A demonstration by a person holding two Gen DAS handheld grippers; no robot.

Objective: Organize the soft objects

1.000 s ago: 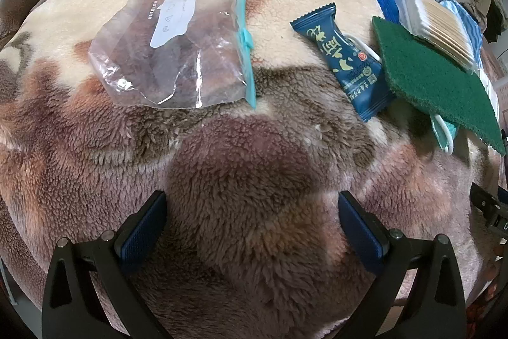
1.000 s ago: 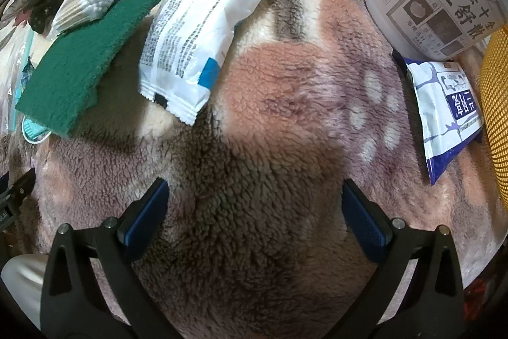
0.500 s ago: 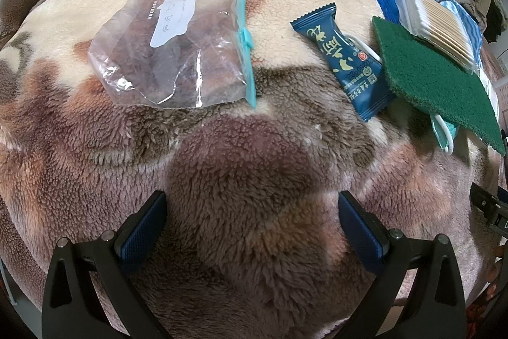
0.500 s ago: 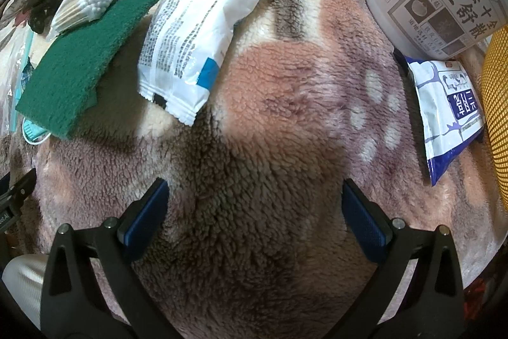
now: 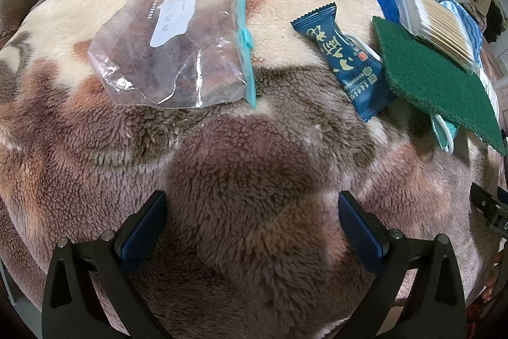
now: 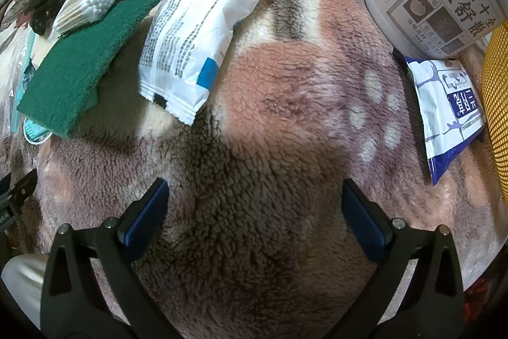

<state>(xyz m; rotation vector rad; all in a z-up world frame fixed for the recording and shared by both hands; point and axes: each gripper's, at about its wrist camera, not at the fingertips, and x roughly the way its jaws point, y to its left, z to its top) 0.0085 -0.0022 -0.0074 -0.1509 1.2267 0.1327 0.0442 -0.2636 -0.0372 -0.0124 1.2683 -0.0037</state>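
No object has been taken up yet, so the sorting is judged to be at its very start. The left claw (image 5: 252,216) is held wide open and empty over bare fleece blanket (image 5: 241,167), and the right claw (image 6: 254,205) is likewise spread wide with nothing between its pads.

The clear zip bag (image 5: 177,50) is seen ahead and left of the left claw, lying flat, its long axis running away from the camera, its teal zip edge on the right side. The dark blue sachet (image 5: 346,59) lies further right, its long axis angled from upper left to lower right, just beside the green scouring pad (image 5: 435,84), under a pack of cotton swabs (image 5: 441,24). Before the right claw a white packet (image 6: 197,34) lies tilted, one crimped end nearest.

A forward reach and a low pinch on a thin edge would probably be called for next
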